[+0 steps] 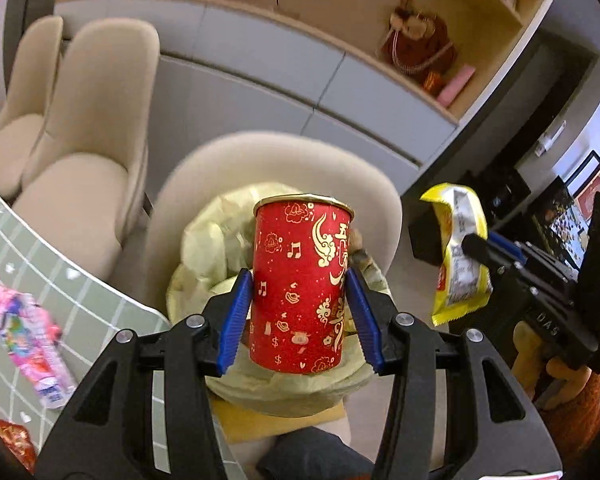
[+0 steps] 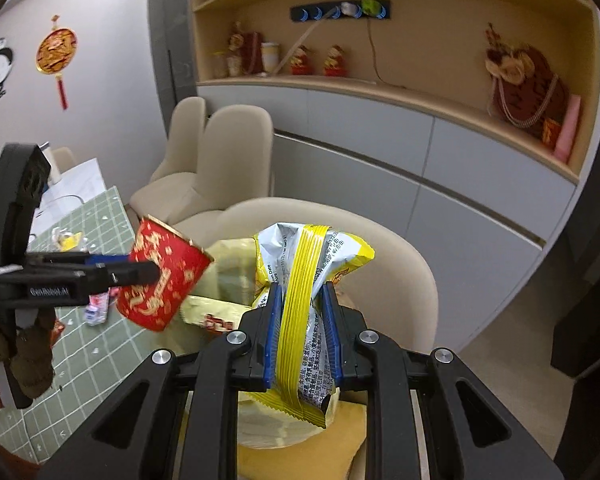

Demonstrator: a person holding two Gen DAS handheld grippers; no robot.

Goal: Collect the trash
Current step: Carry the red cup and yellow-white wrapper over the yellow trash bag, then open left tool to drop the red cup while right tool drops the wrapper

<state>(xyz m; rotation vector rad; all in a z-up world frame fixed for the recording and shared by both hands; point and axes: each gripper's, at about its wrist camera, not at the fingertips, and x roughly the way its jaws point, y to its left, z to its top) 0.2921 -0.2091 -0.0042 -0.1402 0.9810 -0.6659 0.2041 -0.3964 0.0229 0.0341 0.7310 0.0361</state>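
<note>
We count two hand-held grippers, each clenched on one piece of trash; the left hand-held gripper clamps a red can at centre frame, a smooth cylinder with gold print, its long axis upright, gold rim uppermost; the right hand-held gripper pinches a yellow snack wrapper at centre frame, crinkled foil, long axis running up and away; both hang over a pale green bag on a beige chair; a pink wrapper lies lower left on the gridded green worktop; two more beige chairs stand upper left.
</note>
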